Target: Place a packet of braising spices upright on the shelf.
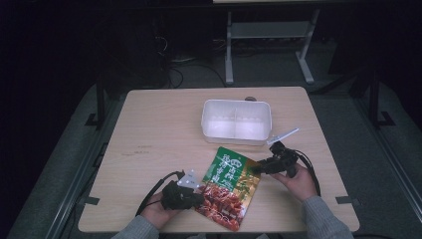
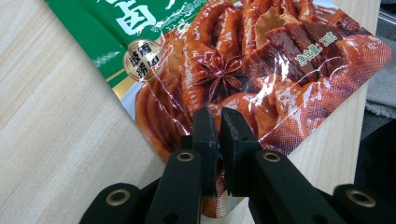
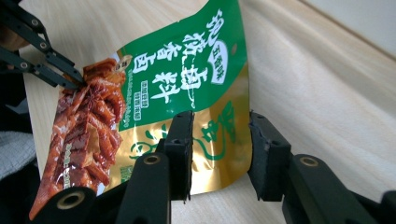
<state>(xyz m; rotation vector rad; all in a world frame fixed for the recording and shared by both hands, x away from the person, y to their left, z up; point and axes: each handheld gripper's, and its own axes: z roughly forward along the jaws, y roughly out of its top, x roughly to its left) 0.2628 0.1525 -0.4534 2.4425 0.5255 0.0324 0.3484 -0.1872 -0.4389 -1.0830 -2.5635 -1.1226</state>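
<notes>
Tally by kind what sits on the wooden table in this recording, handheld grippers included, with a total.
Seasoning pouches, green and gold with red braised-meat print: 1, the pouch
White two-compartment containers: 1, the container
Handheld grippers: 2, the left gripper shut on the pouch's near edge, the right gripper with fingers around its far edge
Total: 4

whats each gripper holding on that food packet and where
The left gripper is shut on the packet at its red lower edge. The right gripper straddles its gold side edge, pads not pressing.
</notes>
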